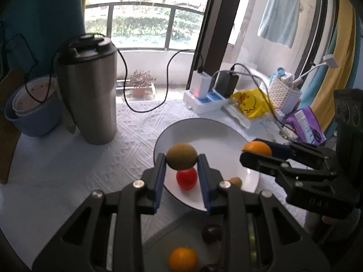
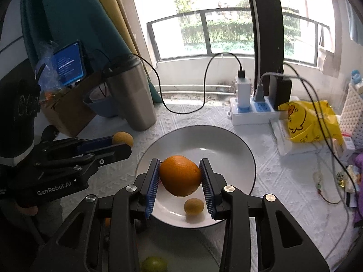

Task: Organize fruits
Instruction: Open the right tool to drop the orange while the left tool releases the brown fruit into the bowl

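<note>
My left gripper (image 1: 181, 162) is shut on a brown kiwi (image 1: 181, 156) and holds it over the near-left rim of the white plate (image 1: 204, 133). A red tomato (image 1: 186, 178) and a small kiwi (image 1: 236, 180) lie on the plate. My right gripper (image 2: 180, 174) is shut on an orange (image 2: 180, 175) above the plate (image 2: 226, 149), with a small yellow-brown fruit (image 2: 192, 206) below it. The right gripper with its orange (image 1: 257, 148) shows at the right of the left wrist view. The left gripper's kiwi (image 2: 123, 138) shows at the left of the right wrist view.
A grey tray (image 1: 179, 235) near me holds an orange (image 1: 182, 259), a dark fruit (image 1: 211, 233) and a green fruit (image 2: 154, 264). A steel tumbler (image 1: 90, 90) and blue bowl (image 1: 34, 113) stand far left. A power strip (image 1: 204, 100), yellow bag (image 1: 251, 104) and white basket (image 1: 283, 95) stand far right.
</note>
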`<control>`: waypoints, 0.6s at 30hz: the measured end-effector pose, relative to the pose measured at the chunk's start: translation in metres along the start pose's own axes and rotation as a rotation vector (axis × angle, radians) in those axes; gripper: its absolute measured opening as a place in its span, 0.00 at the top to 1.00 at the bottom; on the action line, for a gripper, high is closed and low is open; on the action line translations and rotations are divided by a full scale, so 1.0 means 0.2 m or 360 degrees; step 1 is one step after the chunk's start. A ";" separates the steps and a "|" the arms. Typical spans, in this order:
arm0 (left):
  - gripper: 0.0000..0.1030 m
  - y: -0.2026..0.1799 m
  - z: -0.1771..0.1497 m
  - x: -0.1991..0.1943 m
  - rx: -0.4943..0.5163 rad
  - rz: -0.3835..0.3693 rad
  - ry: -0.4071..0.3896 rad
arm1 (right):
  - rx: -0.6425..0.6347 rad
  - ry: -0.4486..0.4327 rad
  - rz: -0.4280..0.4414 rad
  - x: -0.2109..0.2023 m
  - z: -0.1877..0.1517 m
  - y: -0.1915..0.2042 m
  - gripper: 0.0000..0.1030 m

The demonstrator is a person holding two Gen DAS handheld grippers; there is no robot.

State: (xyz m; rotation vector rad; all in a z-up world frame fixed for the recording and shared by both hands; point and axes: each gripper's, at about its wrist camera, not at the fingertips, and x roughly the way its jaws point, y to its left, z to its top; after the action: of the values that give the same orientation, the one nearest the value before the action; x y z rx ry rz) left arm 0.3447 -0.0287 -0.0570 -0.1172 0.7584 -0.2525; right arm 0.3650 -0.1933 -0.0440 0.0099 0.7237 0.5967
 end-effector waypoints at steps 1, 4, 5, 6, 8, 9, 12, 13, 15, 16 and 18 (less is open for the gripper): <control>0.72 0.00 0.00 0.02 0.0001 0.0004 0.0005 | 0.0006 0.0009 0.0001 0.02 0.00 -0.01 0.63; 0.72 0.02 0.00 0.07 -0.0001 0.0007 0.0027 | 0.0019 0.0028 0.0005 0.07 -0.01 -0.03 0.63; 0.72 0.02 0.00 0.08 -0.0001 0.0009 0.0036 | 0.0020 0.0037 0.0002 0.08 -0.02 -0.04 0.63; 0.72 0.02 0.00 0.10 -0.0001 0.0008 0.0049 | 0.0022 0.0043 0.0000 0.10 -0.02 -0.04 0.63; 0.72 0.03 -0.01 0.13 -0.0003 0.0007 0.0064 | 0.0032 0.0059 0.0005 0.13 -0.03 -0.06 0.63; 0.72 0.03 -0.01 0.15 -0.0006 0.0005 0.0072 | 0.0034 0.0068 0.0004 0.14 -0.03 -0.06 0.63; 0.71 0.04 -0.02 0.18 -0.0014 -0.0002 0.0098 | 0.0044 0.0090 0.0004 0.17 -0.04 -0.07 0.63; 0.71 0.05 -0.02 0.19 -0.0022 -0.0004 0.0113 | 0.0047 0.0097 0.0003 0.18 -0.05 -0.07 0.63; 0.71 0.05 -0.02 0.21 -0.0031 -0.0006 0.0129 | 0.0054 0.0102 0.0002 0.19 -0.05 -0.08 0.63; 0.71 0.06 -0.02 0.21 -0.0036 -0.0002 0.0138 | 0.0058 0.0101 0.0002 0.20 -0.05 -0.08 0.63; 0.71 0.07 -0.02 0.22 -0.0046 0.0011 0.0150 | 0.0062 0.0103 -0.0003 0.20 -0.05 -0.09 0.63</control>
State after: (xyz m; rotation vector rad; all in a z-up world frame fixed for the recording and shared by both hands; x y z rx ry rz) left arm 0.3751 -0.0280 -0.0924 -0.1309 0.8561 -0.2420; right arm 0.3904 -0.1893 -0.0797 0.0258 0.7982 0.5831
